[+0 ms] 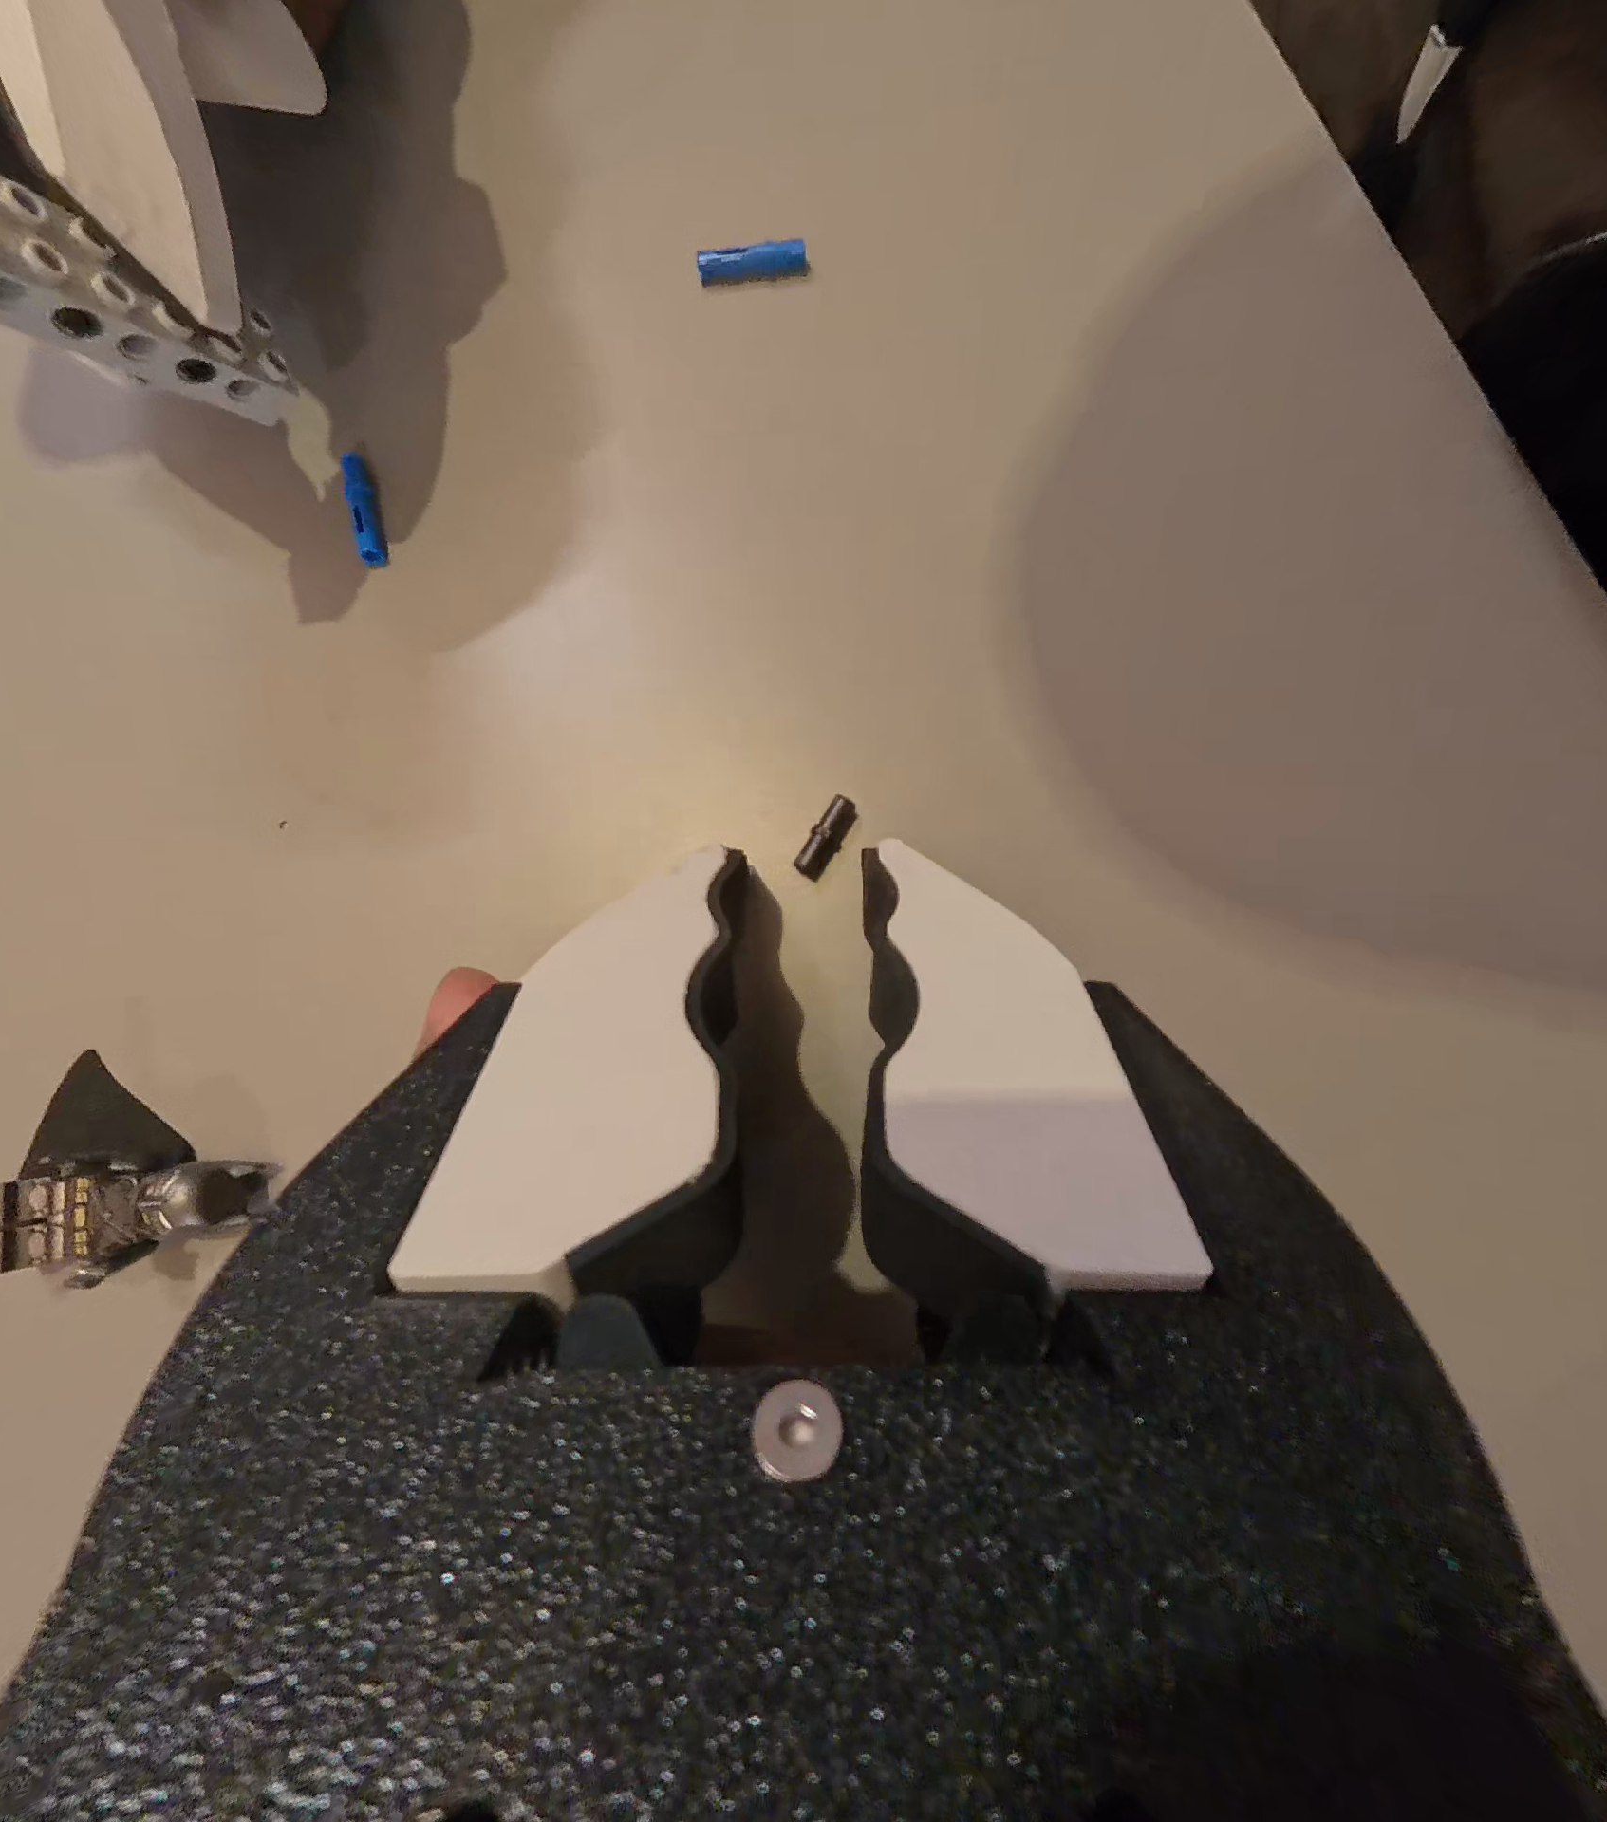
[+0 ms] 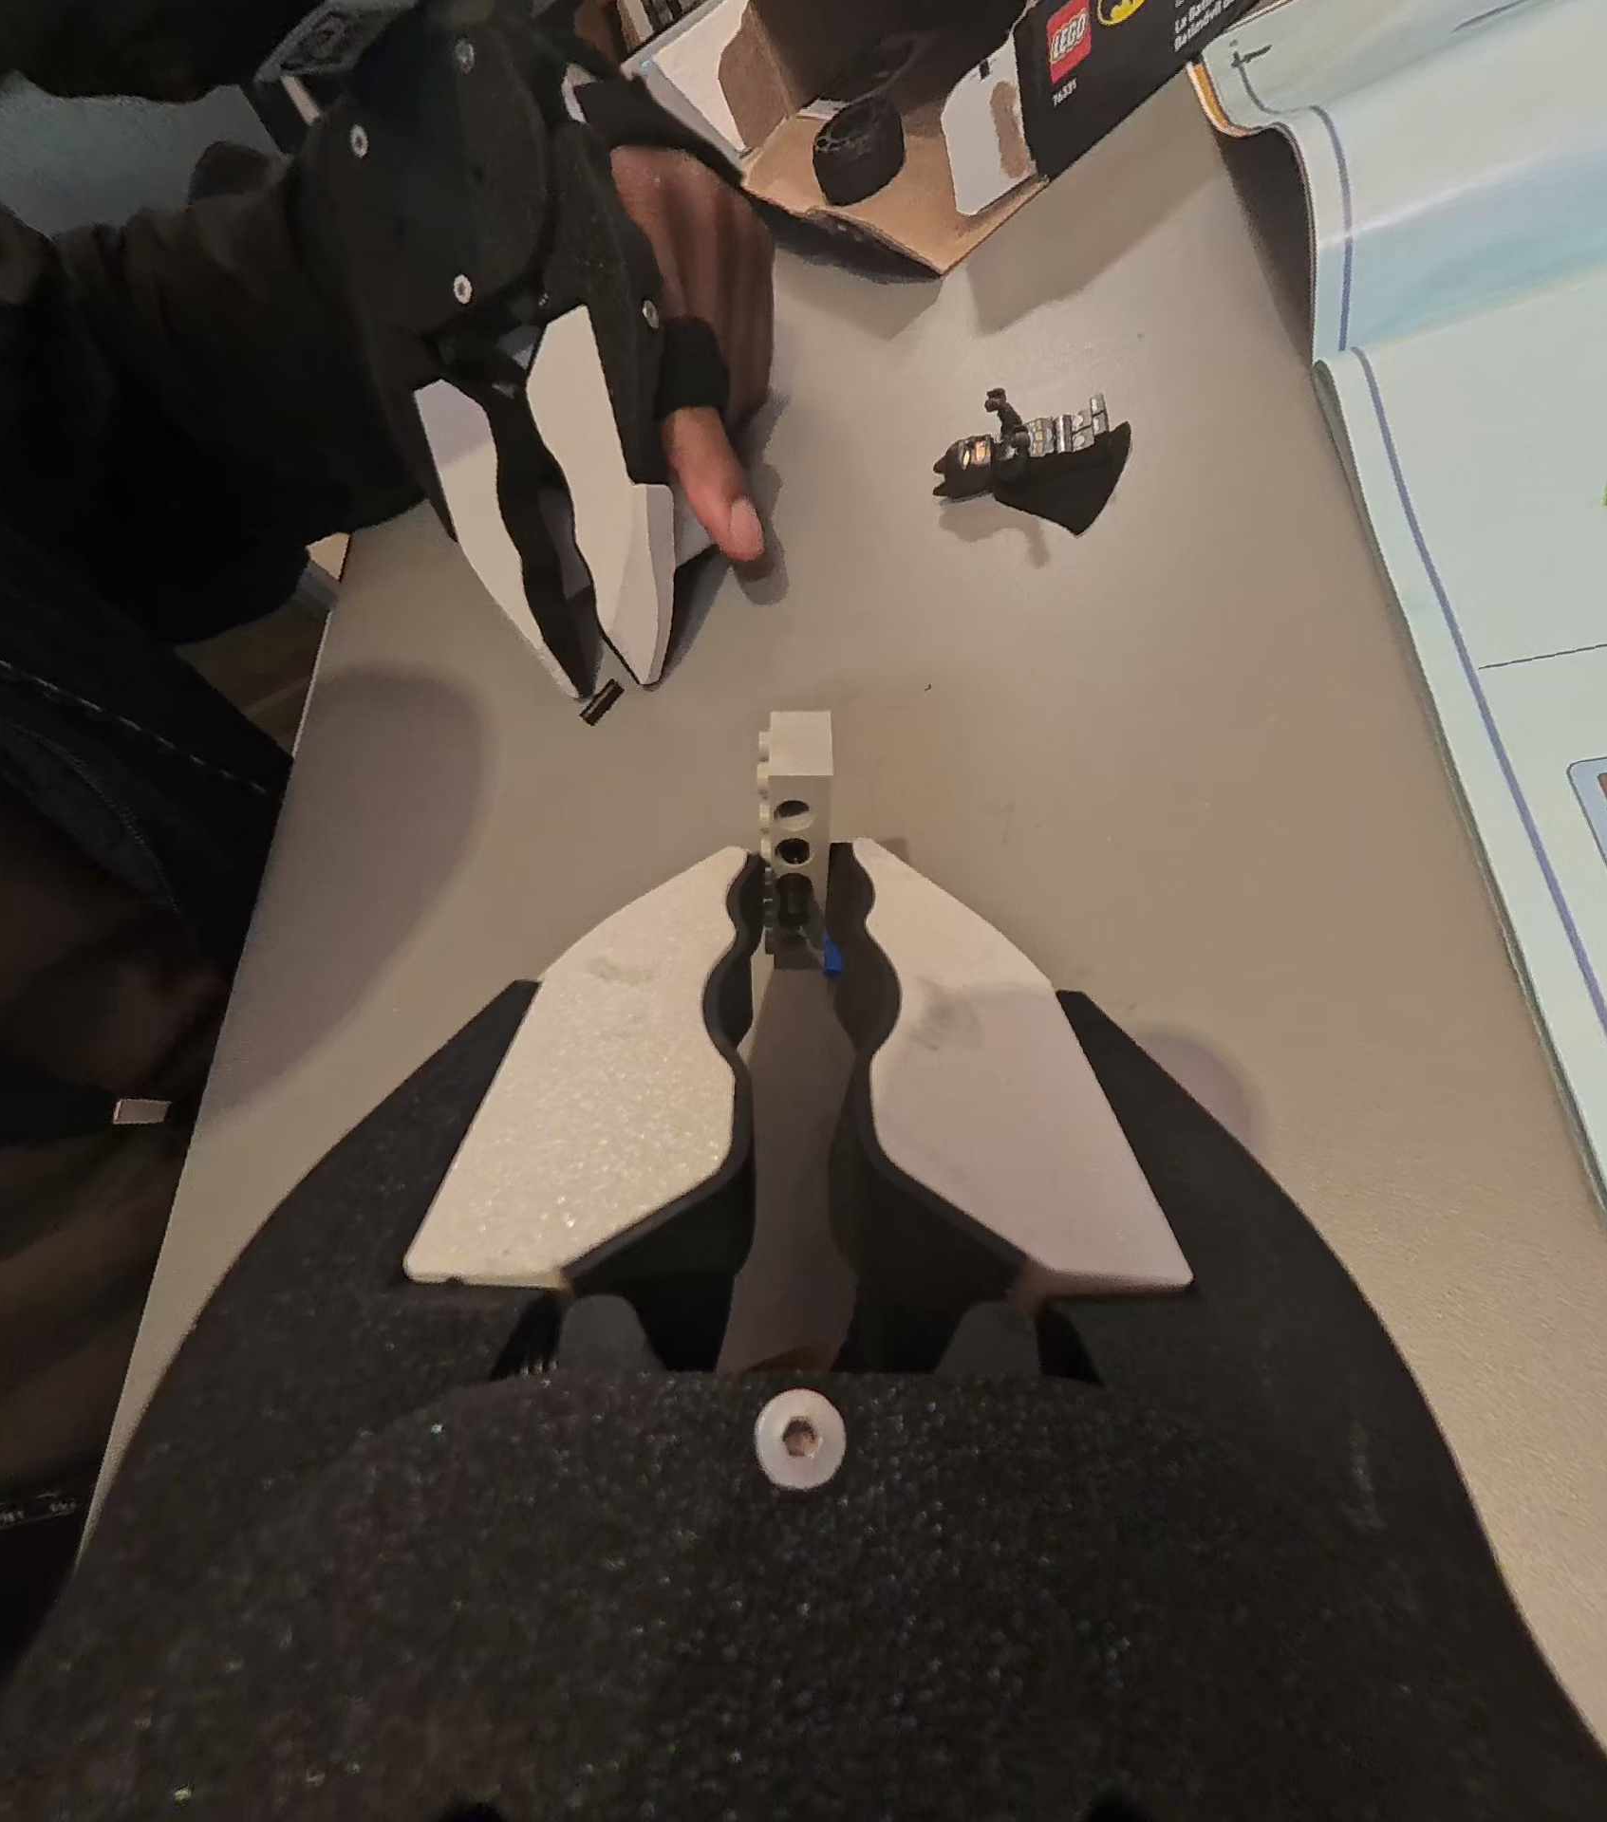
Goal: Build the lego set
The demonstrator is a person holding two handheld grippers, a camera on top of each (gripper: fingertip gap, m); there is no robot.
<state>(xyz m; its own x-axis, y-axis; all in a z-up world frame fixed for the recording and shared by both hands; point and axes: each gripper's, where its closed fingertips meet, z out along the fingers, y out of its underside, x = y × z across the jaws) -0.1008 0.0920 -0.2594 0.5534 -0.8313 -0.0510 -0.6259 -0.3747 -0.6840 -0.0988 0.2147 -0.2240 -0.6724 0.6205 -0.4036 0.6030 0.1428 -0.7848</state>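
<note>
- Left gripper [image 1: 804,853]: its white fingers with wavy black pads stand apart just above the pale tabletop [image 1: 878,493], holding nothing. A small black plastic connector pin [image 1: 827,836] lies on the table just ahead of the tips, angled across the gap and nearer the right-hand pad, and no pad presses on it. The right wrist view shows the same pin [image 2: 600,706] just beyond the fingertips.
- Judged from this, a clean pick calls for centring the gap over the pin, turning the pads square to its length and closing on its middle collar, since so small a round part could roll or flick away.
- Beyond the left gripper lie two short blue plastic pins, one under the gripper's shadow [image 1: 365,509] and one farther out [image 1: 752,262].
- A small dark caped toy figure [image 2: 1036,458] lies on its side, well apart from both grippers.
- Right gripper [image 2: 799,887]: its pads are closed on a light grey perforated toy beam [image 2: 794,818], gripping the near end so that the beam juts forward above the table, holes facing the camera. A dark pin appears to sit in the hole nearest the pads, and a blue tip shows beside the beam's near end.
- An open pale blue instruction booklet [image 2: 1470,641] lies at the far right.
</note>
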